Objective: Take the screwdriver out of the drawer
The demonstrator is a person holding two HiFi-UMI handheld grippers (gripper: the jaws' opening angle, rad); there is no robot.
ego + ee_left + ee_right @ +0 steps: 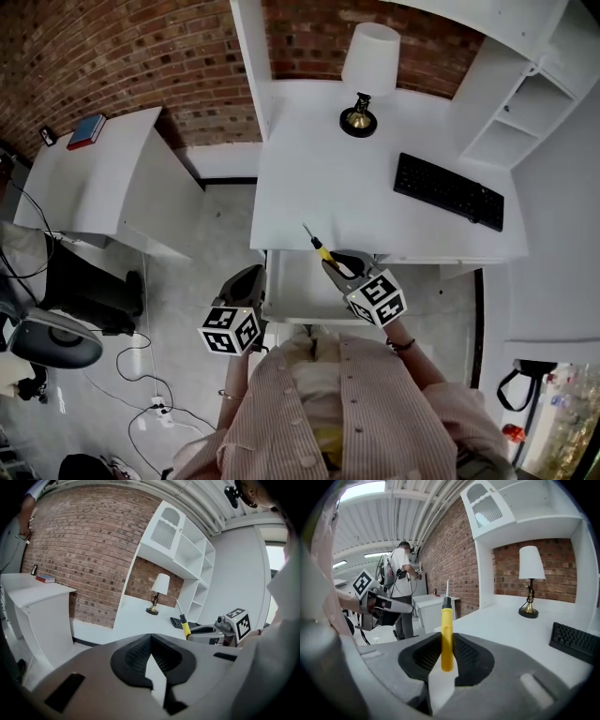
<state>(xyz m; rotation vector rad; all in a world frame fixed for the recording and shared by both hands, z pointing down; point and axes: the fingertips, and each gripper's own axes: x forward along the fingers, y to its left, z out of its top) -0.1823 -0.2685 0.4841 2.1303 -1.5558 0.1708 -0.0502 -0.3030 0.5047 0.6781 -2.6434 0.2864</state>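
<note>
Item: yellow-handled screwdriver (323, 251), which is being gripped by the right claw (336, 265). In the right gripper view its handle is being pinched between the two dark pads, and its thin metal shaft is being pointed up and away from the claw. In the head view the tool is being held over the front edge of the white bench (309, 159), above the open drawer (291, 281) and not lying in it. Its tip is being aimed towards the bench top. The left claw (251, 274) is being carried beside the drawer's left corner. It is clenched with its pads meeting at the tips and nothing between them. Each claw is being shown with its marker cube (231, 330) nearest the person's striped shirt. On the bench, a lamp (368, 70) with a white shade and brass base is being displayed near the back. A black keyboard (448, 190) is being shown to the right, well apart from the drawer. A white side cabinet (94, 183) is being shown at the left, with a book (86, 130) lying on its top by the brick wall (112, 47).
</note>
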